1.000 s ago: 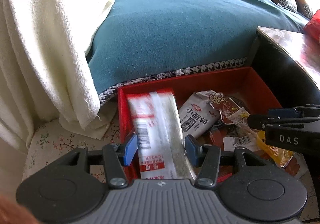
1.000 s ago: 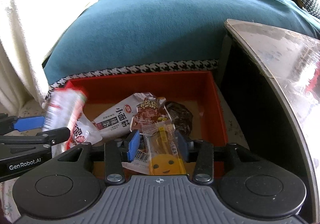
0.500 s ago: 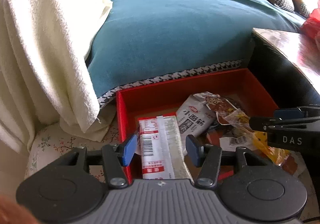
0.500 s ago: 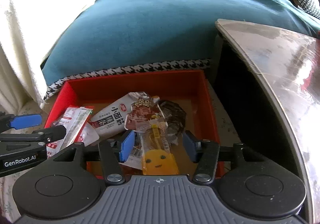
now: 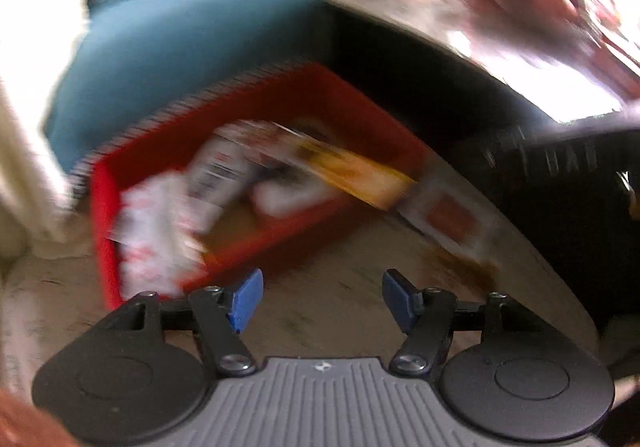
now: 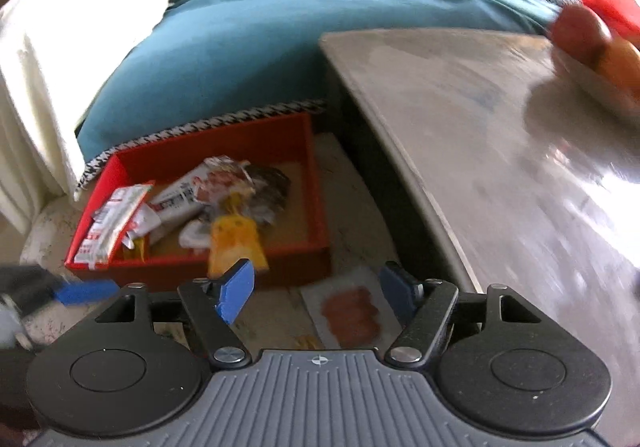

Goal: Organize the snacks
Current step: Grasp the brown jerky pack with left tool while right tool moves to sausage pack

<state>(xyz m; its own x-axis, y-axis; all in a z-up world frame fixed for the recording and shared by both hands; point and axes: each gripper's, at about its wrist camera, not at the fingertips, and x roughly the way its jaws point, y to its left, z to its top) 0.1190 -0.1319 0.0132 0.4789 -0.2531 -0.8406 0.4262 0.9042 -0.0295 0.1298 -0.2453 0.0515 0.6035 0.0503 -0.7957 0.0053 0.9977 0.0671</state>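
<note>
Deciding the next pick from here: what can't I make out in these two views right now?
- Left wrist view: motion blur smears the red box and its packets; labels unreadable.
- Right wrist view: right gripper partly covers the flat packet on the floor; its print is blurred.
- Fruit bowl on the table: cut by the right edge, blurred.

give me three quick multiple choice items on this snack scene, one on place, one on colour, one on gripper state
1. Where does the yellow snack packet lie?
A. on the tabletop
B. in the box, over its near wall
C. on the sofa

2. What colour is the box?
A. red
B. green
C. white

3. What is between the right gripper jaws?
A. a snack packet
B. a racket
C. nothing, they stand apart

Answers:
1 B, its lower end overlaps the box's near wall.
2 A, all its walls are red.
3 C, only floor shows in the gap; the jaws have just been opening.
</note>
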